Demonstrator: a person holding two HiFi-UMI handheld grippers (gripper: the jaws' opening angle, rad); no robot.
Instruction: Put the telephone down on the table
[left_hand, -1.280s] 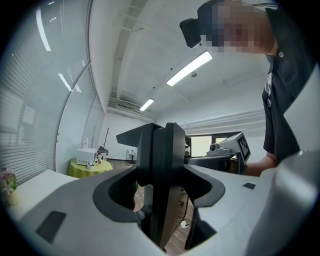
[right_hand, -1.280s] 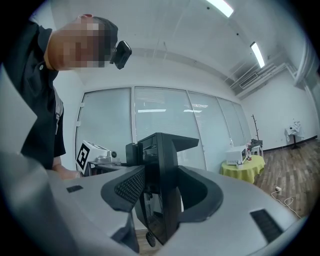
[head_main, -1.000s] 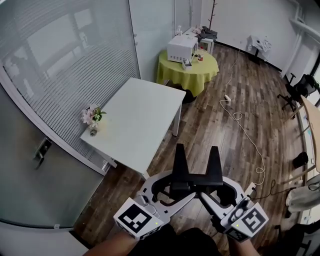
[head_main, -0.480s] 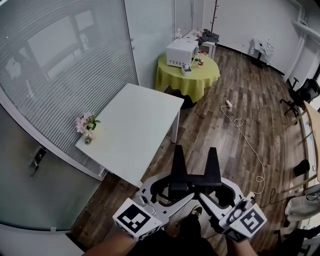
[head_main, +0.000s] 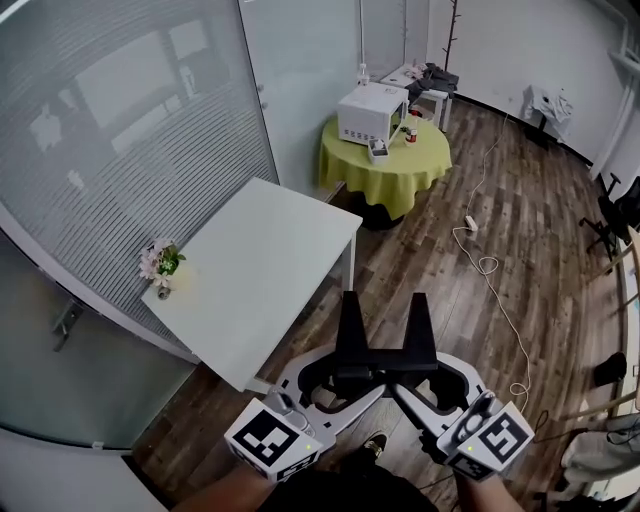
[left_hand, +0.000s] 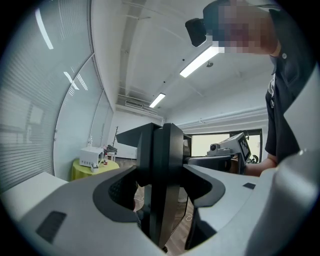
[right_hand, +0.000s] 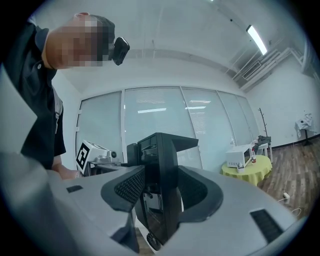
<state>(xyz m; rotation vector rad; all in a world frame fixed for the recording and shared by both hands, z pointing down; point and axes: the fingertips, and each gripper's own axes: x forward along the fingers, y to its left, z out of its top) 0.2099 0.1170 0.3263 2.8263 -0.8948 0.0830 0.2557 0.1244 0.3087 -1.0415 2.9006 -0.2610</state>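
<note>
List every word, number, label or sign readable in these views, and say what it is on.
None can be read.
The marker cubes on the left gripper and right gripper: black-and-white square patterns only, no letters or digits.
The telephone, clamped by both: no print shows.
The microwave on the yellow table: any lettering is too small to read.

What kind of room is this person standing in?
Probably an office or break room: a glass wall with blinds, a white table, and a microwave on a round table with a yellow cloth.
</note>
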